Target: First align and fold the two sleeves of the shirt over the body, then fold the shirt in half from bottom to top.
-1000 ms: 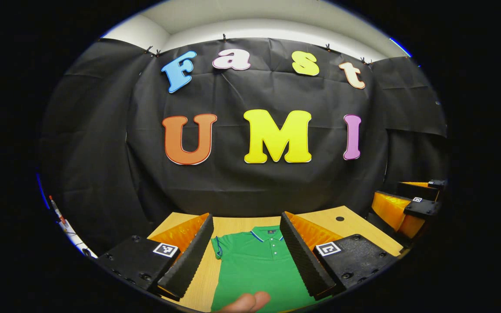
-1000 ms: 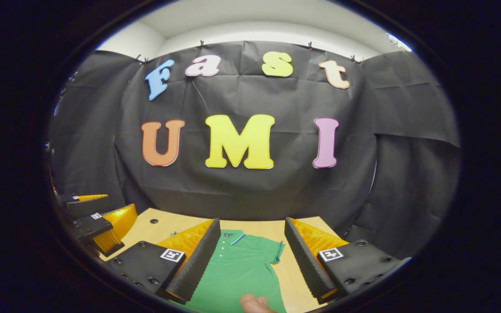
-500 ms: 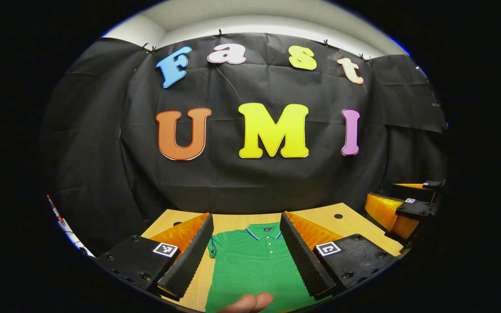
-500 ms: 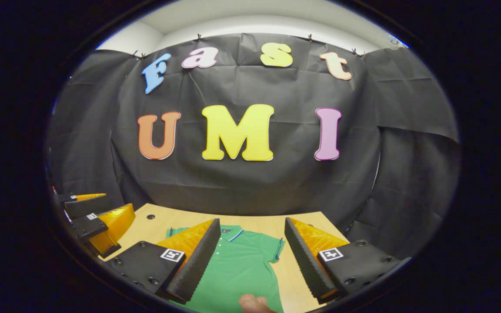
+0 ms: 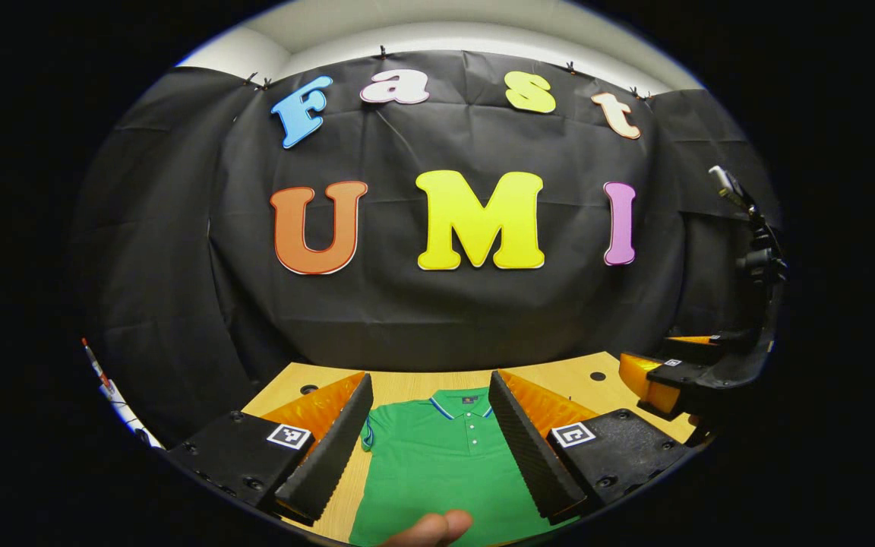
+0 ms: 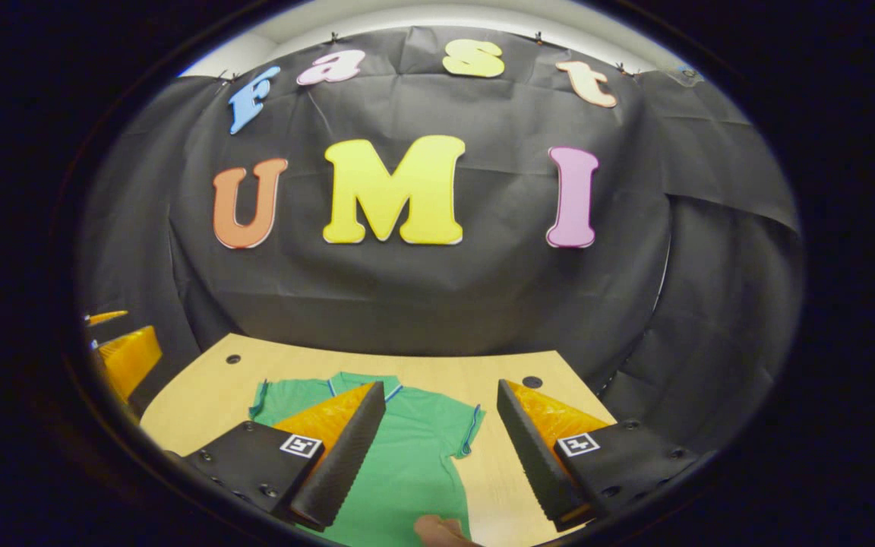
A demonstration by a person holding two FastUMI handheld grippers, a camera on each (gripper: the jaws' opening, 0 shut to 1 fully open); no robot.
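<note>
On the light wooden table (image 5: 559,372) a green short-sleeved polo shirt (image 5: 437,463) lies flat, front side up, with its collar toward the black cloth wall and its sleeves spread out to the sides.

In the left gripper view, the left tongs (image 5: 430,441) hang above the shirt with the two fingers wide apart and nothing between them. The collar, with a thin blue and white edge, and the small white buttons (image 5: 472,434) show in the gap between the fingers. At the bottom edge a fingertip of the person's hand (image 5: 430,529) comes into the picture. Far to the right, above the table corner, the other tongs (image 5: 673,372) are seen from the side, well apart from the shirt.

In the right gripper view, the right tongs (image 6: 441,448) are also wide apart and hold nothing. The shirt (image 6: 415,456) lies under them; its right sleeve (image 6: 464,429) shows between the fingers, and the collar is partly hidden behind the left finger. A small round hole (image 6: 532,382) is in the table near the wall. A fingertip (image 6: 441,529) shows at the bottom edge here also.
</note>
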